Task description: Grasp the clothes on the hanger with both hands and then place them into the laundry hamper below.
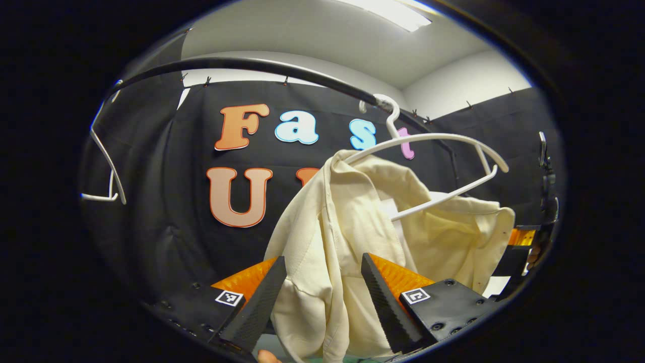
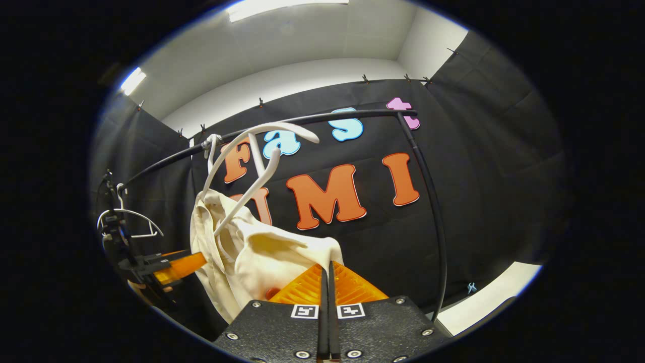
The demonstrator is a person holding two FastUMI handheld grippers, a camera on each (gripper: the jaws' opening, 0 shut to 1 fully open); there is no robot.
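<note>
A cream shirt (image 1: 347, 217) hangs half off a tilted white hanger (image 1: 443, 138) whose hook sits on the black rail (image 1: 252, 65). One hanger arm still carries the collar; the other arm is bare. My left gripper (image 1: 322, 258) is open, its fingers on either side of the shirt's front fold and apart from it. In the right gripper view, my right gripper (image 2: 327, 263) is shut on the shirt (image 2: 262, 257) at its free shoulder edge. The right gripper (image 1: 524, 242) is also seen at that shoulder in the left gripper view. The left gripper (image 2: 176, 267) shows beside the shirt's other side.
A second white hanger (image 1: 106, 166) hangs bare farther along the rail, seen as the small hanger (image 2: 131, 217) in the right gripper view. The rack's black upright post (image 2: 433, 212) bends down from the rail (image 2: 352, 116). Black cloth walls stand close behind.
</note>
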